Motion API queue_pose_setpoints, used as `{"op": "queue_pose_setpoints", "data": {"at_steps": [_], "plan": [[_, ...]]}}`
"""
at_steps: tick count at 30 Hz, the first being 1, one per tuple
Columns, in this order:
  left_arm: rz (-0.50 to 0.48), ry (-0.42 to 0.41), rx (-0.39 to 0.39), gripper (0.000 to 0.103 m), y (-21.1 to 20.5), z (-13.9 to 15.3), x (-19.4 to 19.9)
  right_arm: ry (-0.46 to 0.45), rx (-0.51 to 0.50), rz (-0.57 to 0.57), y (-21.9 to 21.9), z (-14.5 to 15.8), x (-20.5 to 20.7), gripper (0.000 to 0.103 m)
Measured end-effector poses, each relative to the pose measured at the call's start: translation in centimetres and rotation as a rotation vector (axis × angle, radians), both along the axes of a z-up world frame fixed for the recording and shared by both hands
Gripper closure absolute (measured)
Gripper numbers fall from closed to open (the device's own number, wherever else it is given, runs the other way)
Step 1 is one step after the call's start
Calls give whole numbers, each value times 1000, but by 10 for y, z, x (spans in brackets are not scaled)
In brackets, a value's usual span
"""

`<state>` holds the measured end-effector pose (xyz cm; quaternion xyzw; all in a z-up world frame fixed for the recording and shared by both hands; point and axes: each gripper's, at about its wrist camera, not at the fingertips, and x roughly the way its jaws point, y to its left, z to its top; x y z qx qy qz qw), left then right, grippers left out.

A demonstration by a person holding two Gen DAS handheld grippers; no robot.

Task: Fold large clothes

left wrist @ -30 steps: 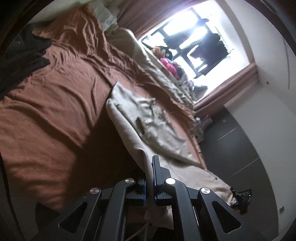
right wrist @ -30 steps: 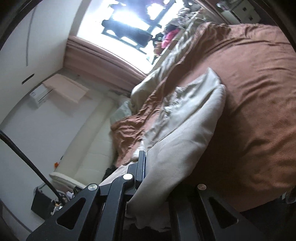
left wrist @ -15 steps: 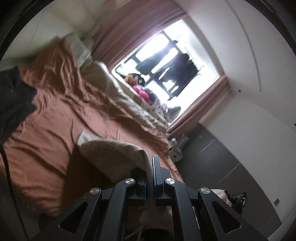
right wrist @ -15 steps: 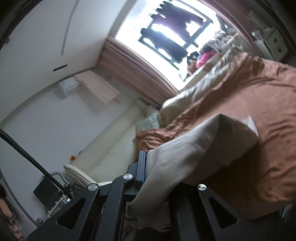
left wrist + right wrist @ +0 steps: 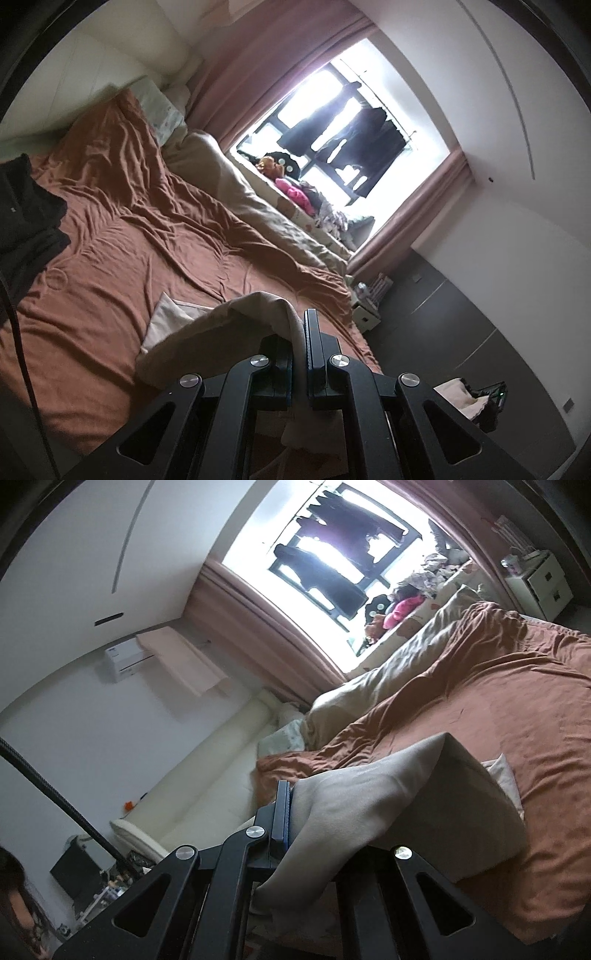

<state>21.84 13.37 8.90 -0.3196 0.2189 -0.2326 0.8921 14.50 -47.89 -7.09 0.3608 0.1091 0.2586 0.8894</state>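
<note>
A large beige garment (image 5: pixel 207 328) hangs lifted above a bed with a rust-brown sheet (image 5: pixel 122 251). My left gripper (image 5: pixel 299 332) is shut on one edge of it; the cloth runs between the jaws and drapes down to the left. My right gripper (image 5: pixel 295 808) is shut on another edge of the same beige garment (image 5: pixel 406 794), which folds over and hides the right finger. A loose flap of it (image 5: pixel 506 779) touches the sheet.
A dark garment (image 5: pixel 26 218) lies at the bed's left edge. A beige duvet (image 5: pixel 266 218) and pillows (image 5: pixel 162 110) line the far side under a bright window (image 5: pixel 332 122). A white drawer unit (image 5: pixel 543 587) stands past the bed's foot.
Both grippers have raised the garment off the bed; it lay spread flat a second ago and now hangs folded over, with both views tilted up toward the window.
</note>
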Motion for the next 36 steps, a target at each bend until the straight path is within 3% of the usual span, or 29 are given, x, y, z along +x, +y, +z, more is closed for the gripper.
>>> {"op": "queue_pose_setpoints", "data": {"at_steps": [15, 30, 36], "plan": [[40, 115, 77, 98, -24, -41, 138, 158, -29, -100, 6, 25, 66, 102], [31, 440, 117, 98, -29, -177, 238, 429, -28, -112, 34, -12, 146, 102], [23, 496, 147, 98, -38, -202, 270, 518, -23, -143, 36, -13, 176, 102]]}}
